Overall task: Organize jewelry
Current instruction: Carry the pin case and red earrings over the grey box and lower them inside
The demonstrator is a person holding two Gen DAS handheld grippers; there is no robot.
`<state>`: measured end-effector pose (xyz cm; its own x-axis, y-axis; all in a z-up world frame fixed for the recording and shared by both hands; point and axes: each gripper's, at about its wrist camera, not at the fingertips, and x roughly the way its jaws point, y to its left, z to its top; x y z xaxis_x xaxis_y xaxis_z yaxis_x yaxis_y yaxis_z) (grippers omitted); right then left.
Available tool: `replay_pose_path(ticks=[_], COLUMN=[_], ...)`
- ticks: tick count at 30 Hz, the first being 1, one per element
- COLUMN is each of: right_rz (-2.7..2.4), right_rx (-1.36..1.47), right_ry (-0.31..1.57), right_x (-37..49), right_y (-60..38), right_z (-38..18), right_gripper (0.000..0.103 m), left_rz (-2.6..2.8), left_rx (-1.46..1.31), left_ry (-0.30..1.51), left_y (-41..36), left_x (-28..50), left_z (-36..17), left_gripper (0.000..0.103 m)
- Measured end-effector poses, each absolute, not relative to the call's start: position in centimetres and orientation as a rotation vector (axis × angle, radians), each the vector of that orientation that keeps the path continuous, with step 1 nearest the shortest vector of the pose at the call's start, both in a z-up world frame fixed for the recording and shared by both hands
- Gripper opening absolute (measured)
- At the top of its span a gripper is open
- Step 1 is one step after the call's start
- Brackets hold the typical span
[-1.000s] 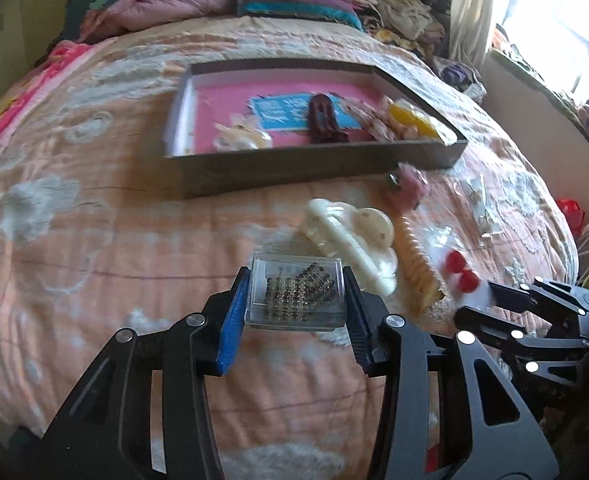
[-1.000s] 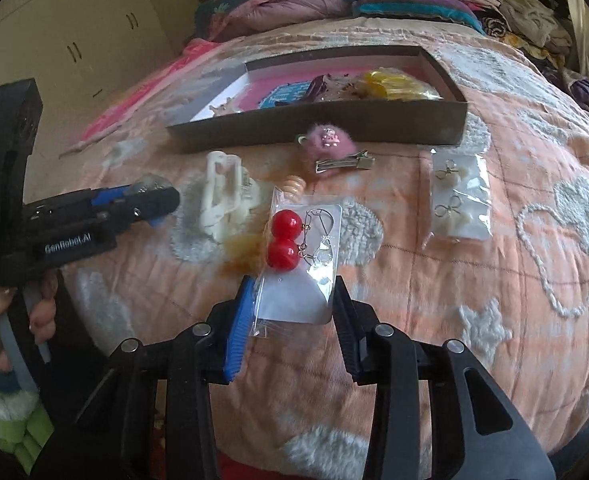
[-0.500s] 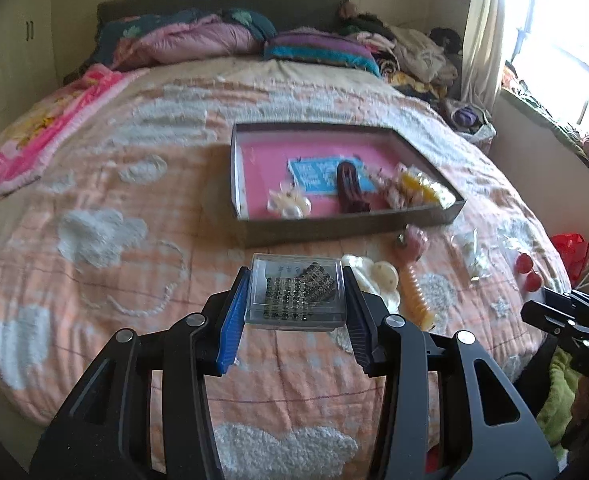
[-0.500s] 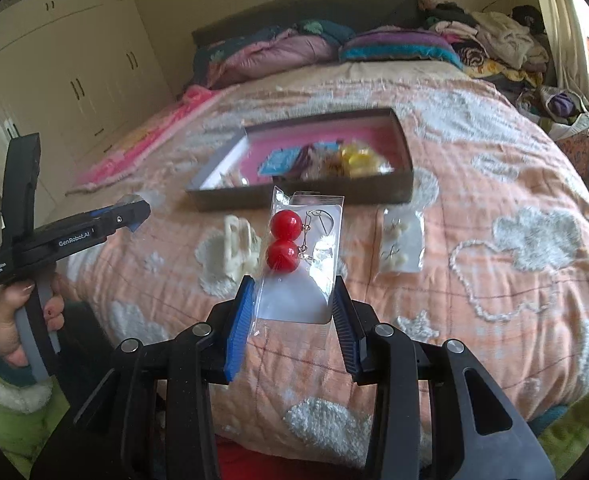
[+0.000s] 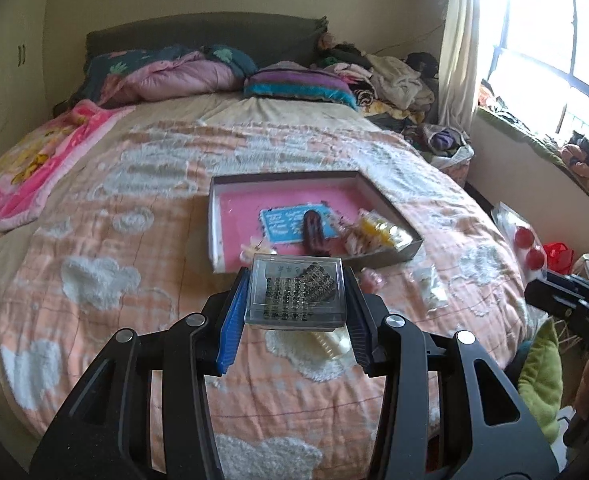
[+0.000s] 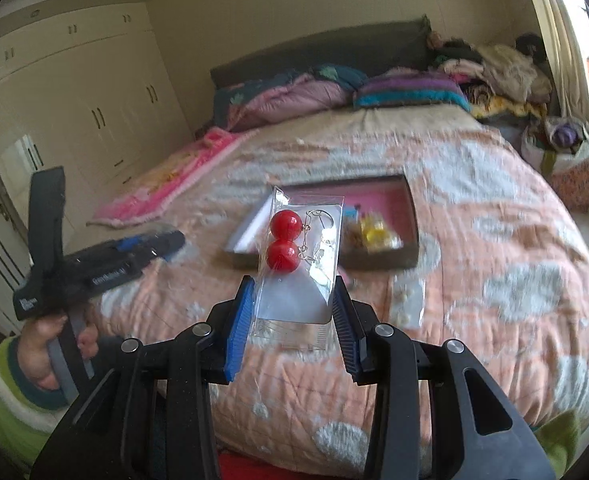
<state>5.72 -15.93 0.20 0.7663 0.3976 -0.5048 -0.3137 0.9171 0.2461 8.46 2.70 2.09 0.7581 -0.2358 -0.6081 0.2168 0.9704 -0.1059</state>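
Clear plastic case of dark beaded jewelry (image 5: 296, 294) sits clamped between the pads of the left gripper (image 5: 294, 312), above a peach quilted bedspread (image 5: 134, 240). The right gripper (image 6: 292, 320) pinches a transparent packet of round red ball earrings (image 6: 300, 264). Beyond both, a shallow pink-lined brown cardboard tray (image 5: 386, 204) rests on the bed.

White lettering runs along the side of the left claw (image 6: 174, 240) as seen from the right wrist view, but blur leaves it unreadable. A small white label sits on the base of its upright handle, also too small to read. Beyond the left claw (image 5: 296, 300), a blue card (image 5: 290, 224) in the box (image 5: 390, 258) carries pale print that cannot be made out.
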Motion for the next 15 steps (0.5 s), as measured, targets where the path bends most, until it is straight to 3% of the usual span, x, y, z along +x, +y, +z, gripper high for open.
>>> replay_pose_path(ticks=[15], right_rz=[0.404], right_rx=[0.120], right_ry=[0.351], right_x=[5.2], right_y=[-16.0], right_z=[9.4], right_gripper=[0.037], left_rz=[-0.312], left_rx=[0.006], left_ry=[0.600], left_y=[-1.1], left_x=[11.1], left_z=[5.8], left_gripper=[0.036])
